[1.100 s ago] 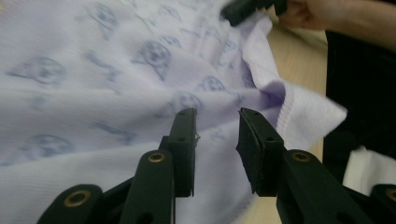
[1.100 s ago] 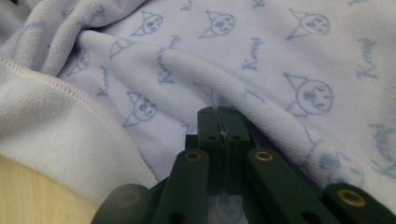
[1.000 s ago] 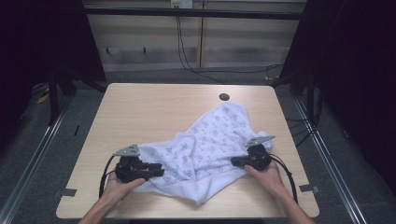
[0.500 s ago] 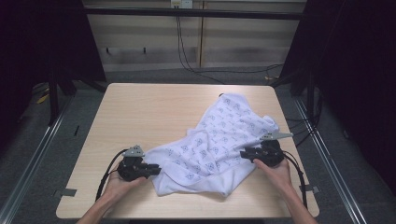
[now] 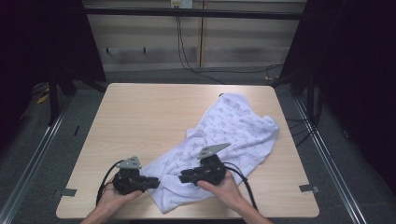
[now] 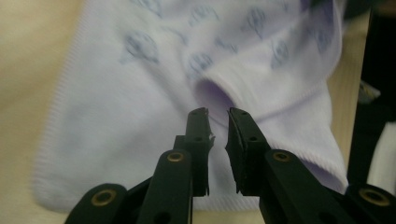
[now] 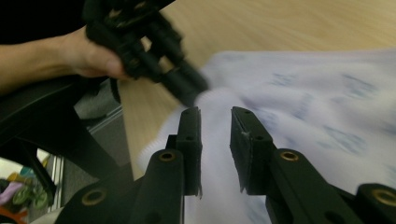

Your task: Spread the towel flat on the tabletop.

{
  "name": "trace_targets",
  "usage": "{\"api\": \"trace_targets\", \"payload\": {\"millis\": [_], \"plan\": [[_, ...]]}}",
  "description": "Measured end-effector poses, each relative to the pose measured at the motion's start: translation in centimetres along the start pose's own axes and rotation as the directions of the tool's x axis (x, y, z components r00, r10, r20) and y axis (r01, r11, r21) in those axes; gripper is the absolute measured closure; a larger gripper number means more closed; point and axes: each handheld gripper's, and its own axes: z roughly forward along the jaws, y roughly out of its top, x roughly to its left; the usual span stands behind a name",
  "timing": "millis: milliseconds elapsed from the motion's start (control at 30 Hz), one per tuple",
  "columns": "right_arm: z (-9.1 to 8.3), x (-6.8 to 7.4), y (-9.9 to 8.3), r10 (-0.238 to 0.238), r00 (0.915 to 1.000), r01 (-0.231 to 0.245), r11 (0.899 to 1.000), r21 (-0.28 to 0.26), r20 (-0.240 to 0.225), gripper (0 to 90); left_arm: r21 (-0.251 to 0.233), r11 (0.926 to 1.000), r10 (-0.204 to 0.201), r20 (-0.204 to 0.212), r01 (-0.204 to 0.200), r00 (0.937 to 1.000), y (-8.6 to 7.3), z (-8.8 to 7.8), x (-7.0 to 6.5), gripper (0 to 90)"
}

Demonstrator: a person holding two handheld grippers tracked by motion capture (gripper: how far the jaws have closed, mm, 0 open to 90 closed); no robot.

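On the left near corner of the wooden table [image 5: 140, 121], the person's left hand [image 5: 109, 200] holds the left gripper [image 5: 152, 182], which points right toward the near edge of a white cloth [image 5: 233, 130]. In the left gripper view its two black jaws stand slightly apart with a narrow gap between them and nothing held, their tips just over a fold of the cloth [image 6: 154, 93]; whether they touch the fabric cannot be told. The cloth there shows a ribbed hem and a faint blue balloon print.

The cloth lies crumpled across the right half of the table, running from the near edge up to the far right, where one corner reaches close to the far side.

To the right, the right hand [image 5: 224, 186] holds the right gripper [image 5: 186, 177] over the near part of the cloth, pointing left toward the other tool. In the right gripper view its jaws are parted with a clear gap and grasp nothing, hovering over the cloth [image 7: 303, 121]. Beyond them the left gripper [image 7: 187, 91] appears blurred, its tip at the cloth's edge, with the left hand [image 7: 88, 58] behind it. A black cable [image 5: 243, 179] trails from the right gripper toward the table's near edge.
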Motion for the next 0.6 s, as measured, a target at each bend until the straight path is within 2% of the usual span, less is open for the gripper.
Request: {"api": "trace_targets", "payload": {"millis": [67,133,200,267,300,333,367,400,433,467,567,600], "plan": [[2.3,0.6,0.5,-0.022,0.9997,0.022,0.999,0.024,-0.01,68.0,-0.03,0.9995,-0.008,-0.036,0.007,0.9993,0.3,-0.4,1.0,79.2],[4.3,0.6,0.6,-0.033,0.9994,0.032,0.998,0.057,0.01,62.7,-0.044,0.9987,-0.029,-0.071,0.026,0.997,0.3,-0.6,2.0,79.9],[5.7,0.3,0.5,-0.033,0.9994,0.032,0.997,0.073,0.01,60.9,-0.054,0.9981,-0.036,-0.101,0.031,0.9942,0.2,-0.9,2.9,80.0],[6.8,0.2,0.2,-0.047,0.9985,0.044,0.995,0.091,0.029,58.4,-0.049,0.9978,-0.05,-0.106,0.045,0.9931,0.0,-0.9,3.3,80.0],[7.2,0.0,0.0,-0.056,0.998,0.053,0.994,0.096,0.031,57.1,-0.025,0.9987,-0.047,-0.112,0.044,0.9926,-0.2,-0.8,3.4,79.9],[7.6,-0.1,-0.3,-0.039,0.9989,0.036,0.994,0.1,0.027,56.5,-0.008,0.9989,-0.046,-0.109,0.046,0.993,-0.3,-0.7,3.5,79.5],[7.6,-0.1,-0.4,-0.047,0.9982,0.042,0.994,0.105,0.037,57.2,0.012,0.9985,-0.053,-0.096,0.054,0.9939,-0.5,-0.4,3.5,78.8],[7.7,0.0,-0.4,-0.061,0.9972,0.057,0.993,0.099,0.042,56.8,0.007,0.9986,-0.051,-0.09,0.052,0.9946,-0.5,-0.4,3.5,78.0],[7.7,0.0,-0.5,-0.066,0.9967,0.061,0.993,0.1,0.046,57.4,0.01,0.9984,-0.055,-0.094,0.056,0.9941,-0.5,-0.4,3.4,77.7],[7.7,0.3,-0.6,-0.09,0.9942,0.084,0.991,0.105,0.059,58.8,0.01,0.9984,-0.055,-0.094,0.056,0.9941,-0.5,-0.4,3.4,77.7],[7.8,0.6,-0.7,-0.136,0.983,0.122,0.986,0.114,0.124,76.3,0.011,0.9982,-0.057,-0.093,0.059,0.994,-0.5,-0.4,3.3,77.7],[7.7,0.6,-0.7,-0.136,0.9813,0.12,0.986,0.116,0.136,83.7,0.012,0.9982,-0.057,-0.093,0.058,0.994,-0.5,-0.4,3.3,77.7]]}}
